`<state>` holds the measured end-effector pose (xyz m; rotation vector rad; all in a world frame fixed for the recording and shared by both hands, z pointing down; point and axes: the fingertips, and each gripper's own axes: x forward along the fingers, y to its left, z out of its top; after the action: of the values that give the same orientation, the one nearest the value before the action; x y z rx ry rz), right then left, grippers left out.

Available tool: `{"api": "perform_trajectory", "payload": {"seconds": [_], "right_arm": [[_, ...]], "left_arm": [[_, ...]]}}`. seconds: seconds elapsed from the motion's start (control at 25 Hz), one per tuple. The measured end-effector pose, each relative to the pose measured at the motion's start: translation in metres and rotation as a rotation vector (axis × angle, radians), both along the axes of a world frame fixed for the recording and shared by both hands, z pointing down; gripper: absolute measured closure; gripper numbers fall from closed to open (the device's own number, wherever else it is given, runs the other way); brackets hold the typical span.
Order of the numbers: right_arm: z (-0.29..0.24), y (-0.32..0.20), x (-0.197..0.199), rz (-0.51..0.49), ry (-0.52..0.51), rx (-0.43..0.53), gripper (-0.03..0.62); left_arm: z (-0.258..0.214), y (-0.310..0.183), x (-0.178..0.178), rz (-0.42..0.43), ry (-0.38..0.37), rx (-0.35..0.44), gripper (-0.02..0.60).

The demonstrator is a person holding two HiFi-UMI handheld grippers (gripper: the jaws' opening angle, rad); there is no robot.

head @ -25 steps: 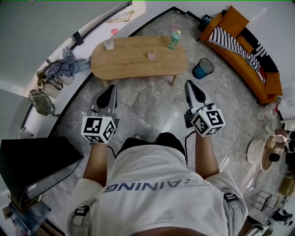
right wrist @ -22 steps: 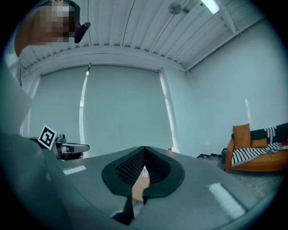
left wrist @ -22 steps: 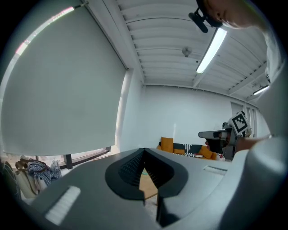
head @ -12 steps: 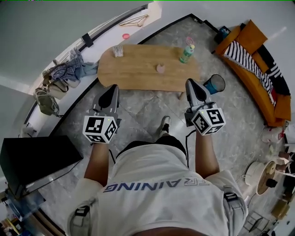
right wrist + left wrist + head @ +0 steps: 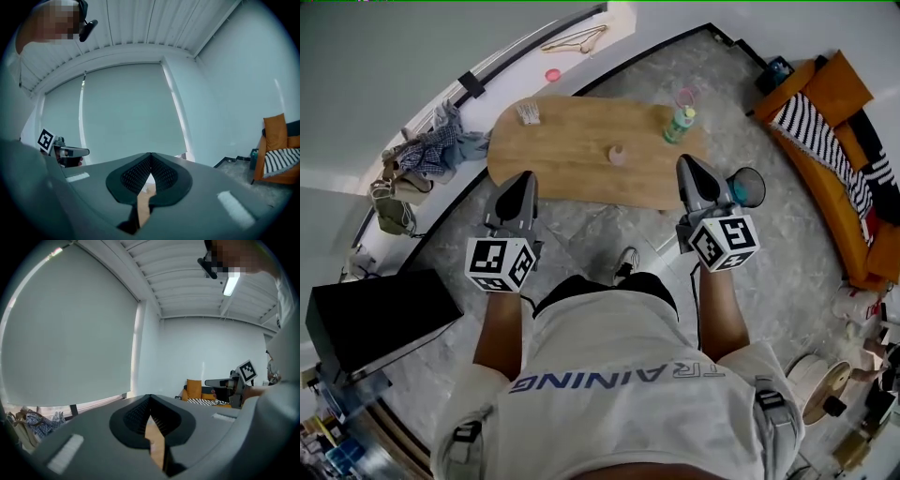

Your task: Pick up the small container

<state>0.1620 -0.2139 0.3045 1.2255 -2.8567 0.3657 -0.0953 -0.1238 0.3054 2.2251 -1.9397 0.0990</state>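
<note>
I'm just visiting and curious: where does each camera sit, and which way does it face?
Head view: on the head, facing steeply down at the wooden table; shirt, left gripper, right gripper show.
Left gripper view: on that gripper, facing along its shut jaws toward the window blind; the shirt shows.
Right gripper view: likewise, along its own shut jaws, toward that window blind.
Shared: both gripper views catch the other gripper and the orange sofa.

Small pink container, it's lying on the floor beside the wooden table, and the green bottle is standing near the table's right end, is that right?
Not on the floor. The small pink container stands on the wooden table, near its middle. The green bottle does stand near the table's right end. The head view shows this.
</note>
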Motion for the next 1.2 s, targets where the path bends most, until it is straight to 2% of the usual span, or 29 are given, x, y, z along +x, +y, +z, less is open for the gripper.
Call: {"api": "perform_trajectory", "payload": {"seconds": [0.32, 0.6, 0.76, 0.96, 1.2], "right_arm": [[0.024, -0.053, 0.011, 0.029, 0.012, -0.048, 0.58], [0.019, -0.059, -0.026, 0.127, 0.061, -0.032, 0.58], [0.004, -0.054, -0.045, 0.179, 0.065, -0.018, 0.58], [0.002, -0.056, -0.067, 0.185, 0.08, -0.011, 0.58], [0.005, -0.062, -0.063, 0.189, 0.083, -0.009, 0.58]], "left_arm": [[0.014, -0.063, 0.01, 0.031, 0.001, -0.032, 0.581], [0.026, -0.097, -0.025, 0.144, 0.035, -0.03, 0.581], [0.021, -0.107, -0.041, 0.213, 0.003, -0.02, 0.581], [0.018, -0.112, -0.07, 0.201, 0.018, -0.013, 0.581], [0.018, -0.109, -0.07, 0.184, 0.024, -0.016, 0.581]]}}
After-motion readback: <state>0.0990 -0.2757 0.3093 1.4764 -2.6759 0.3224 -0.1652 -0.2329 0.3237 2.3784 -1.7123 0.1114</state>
